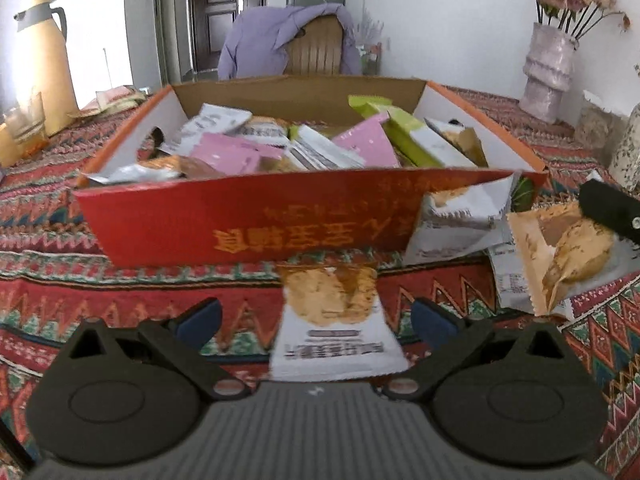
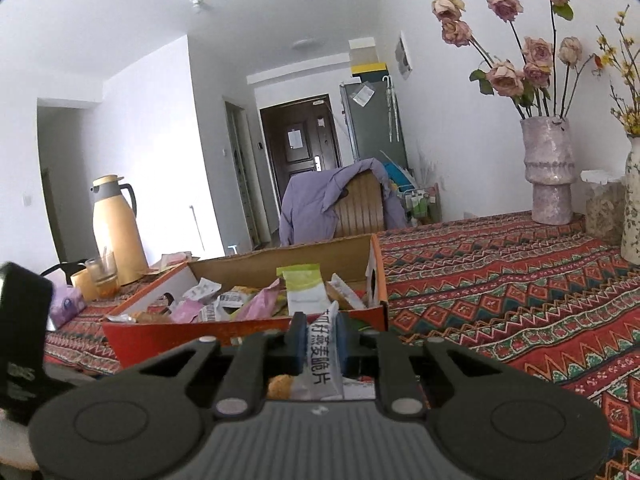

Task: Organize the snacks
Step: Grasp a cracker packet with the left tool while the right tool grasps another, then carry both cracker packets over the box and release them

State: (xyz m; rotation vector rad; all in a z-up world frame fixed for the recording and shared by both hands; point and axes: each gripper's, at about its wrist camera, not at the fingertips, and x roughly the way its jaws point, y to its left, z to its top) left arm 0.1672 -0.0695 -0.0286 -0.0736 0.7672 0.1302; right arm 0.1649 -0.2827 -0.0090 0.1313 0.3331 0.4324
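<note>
Mid-collection — right gripper [image 2: 319, 340] pinched a snack packet [image 2: 320, 364] before the box [image 2: 256, 334]; left gripper [image 1: 316, 320] gaped around another packet [image 1: 332, 320] — next, over the rim.

One open red cardboard box [image 1: 248, 220] stands on the patterned worktop [image 1: 52, 208]. Inside it lie at least two pink packets [image 1: 234, 156], two green-and-white packets [image 1: 416, 140], and several white and tan ones too jumbled to count. On the worktop outside the box lie about three more snack packets: one white cracker packet [image 1: 340, 332], one crumpled white packet [image 1: 452, 220] and one tan packet [image 1: 560, 260]. One further white packet [image 2: 322, 360] shows in the right wrist view. There is one yellow thermos jug [image 1: 44, 64], one glass cup [image 2: 102, 274], two vases [image 2: 548, 172], and one chair [image 1: 316, 48] draped with one purple jacket [image 1: 256, 40].
</note>
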